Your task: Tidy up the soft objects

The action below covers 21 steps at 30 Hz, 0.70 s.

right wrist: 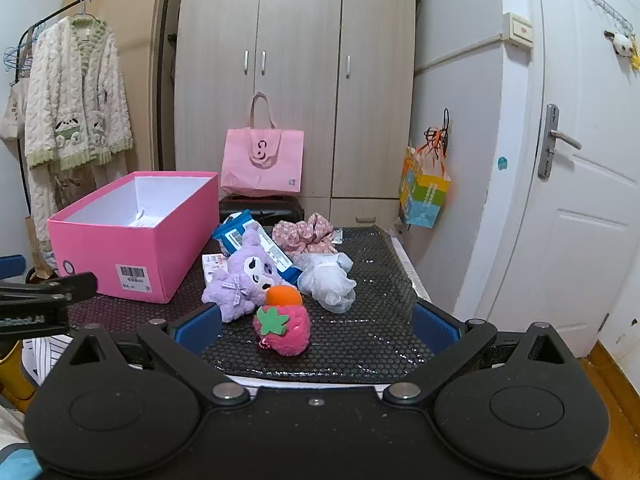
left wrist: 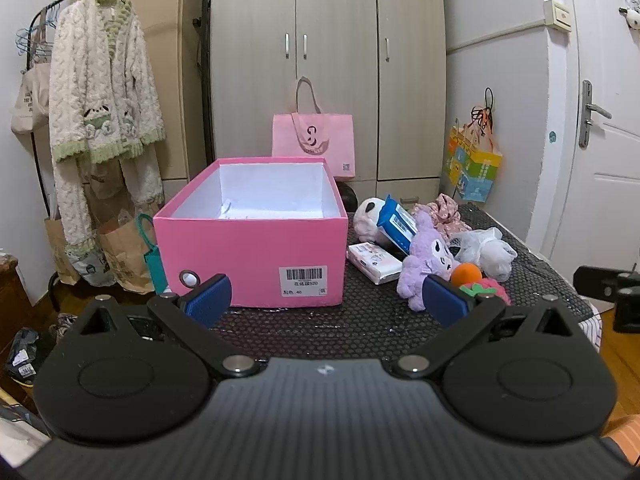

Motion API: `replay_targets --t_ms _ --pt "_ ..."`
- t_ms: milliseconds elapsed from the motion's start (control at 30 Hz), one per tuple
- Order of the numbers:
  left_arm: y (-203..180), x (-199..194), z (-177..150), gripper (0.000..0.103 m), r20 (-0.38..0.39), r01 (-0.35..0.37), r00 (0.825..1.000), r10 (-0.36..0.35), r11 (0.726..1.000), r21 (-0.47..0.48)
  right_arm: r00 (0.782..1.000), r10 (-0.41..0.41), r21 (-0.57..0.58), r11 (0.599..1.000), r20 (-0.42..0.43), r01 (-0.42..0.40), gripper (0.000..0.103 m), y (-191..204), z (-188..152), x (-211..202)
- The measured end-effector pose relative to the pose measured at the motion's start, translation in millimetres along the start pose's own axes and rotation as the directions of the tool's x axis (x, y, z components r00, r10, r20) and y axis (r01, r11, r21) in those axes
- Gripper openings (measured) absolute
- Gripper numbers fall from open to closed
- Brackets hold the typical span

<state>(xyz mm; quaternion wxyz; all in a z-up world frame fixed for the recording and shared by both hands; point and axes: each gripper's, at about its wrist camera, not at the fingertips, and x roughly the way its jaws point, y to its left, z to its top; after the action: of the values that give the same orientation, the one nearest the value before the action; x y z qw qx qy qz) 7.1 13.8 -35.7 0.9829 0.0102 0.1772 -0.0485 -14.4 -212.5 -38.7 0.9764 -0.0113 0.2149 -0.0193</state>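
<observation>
An open pink box [left wrist: 256,248] [right wrist: 132,248] stands on the left of a black mesh mat [left wrist: 360,320] [right wrist: 360,340]. Right of it lies a heap: a purple plush [left wrist: 424,256] [right wrist: 248,276], an orange ball [left wrist: 466,273] [right wrist: 284,295], a pink strawberry plush [right wrist: 284,328] [left wrist: 494,286], a white mesh puff [left wrist: 488,250] [right wrist: 328,276], a floral scrunchie [right wrist: 306,234] [left wrist: 442,212], a white panda plush [left wrist: 368,218], a blue wipes pack [left wrist: 398,220] [right wrist: 256,240] and a tissue pack [left wrist: 374,260] [right wrist: 214,266]. My left gripper [left wrist: 326,300] is open before the box. My right gripper [right wrist: 316,326] is open around the strawberry plush.
A pink tote bag [left wrist: 314,140] [right wrist: 262,160] stands against the wardrobe [left wrist: 328,60] behind the mat. A clothes rack with a fluffy robe [left wrist: 100,100] and paper bags [left wrist: 120,256] is on the left. A white door [right wrist: 580,160] and a colourful hanging bag [right wrist: 424,192] are on the right.
</observation>
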Motion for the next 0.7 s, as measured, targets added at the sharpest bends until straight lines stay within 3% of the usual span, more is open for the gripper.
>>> replay_targets --t_ms 700 --pt "0 -12 5 0.103 0.026 -0.035 0.999 0.034 0.999 0.034 1.000 0.010 -0.023 1.000 -0.007 -0.010 0.103 3 -5 9"
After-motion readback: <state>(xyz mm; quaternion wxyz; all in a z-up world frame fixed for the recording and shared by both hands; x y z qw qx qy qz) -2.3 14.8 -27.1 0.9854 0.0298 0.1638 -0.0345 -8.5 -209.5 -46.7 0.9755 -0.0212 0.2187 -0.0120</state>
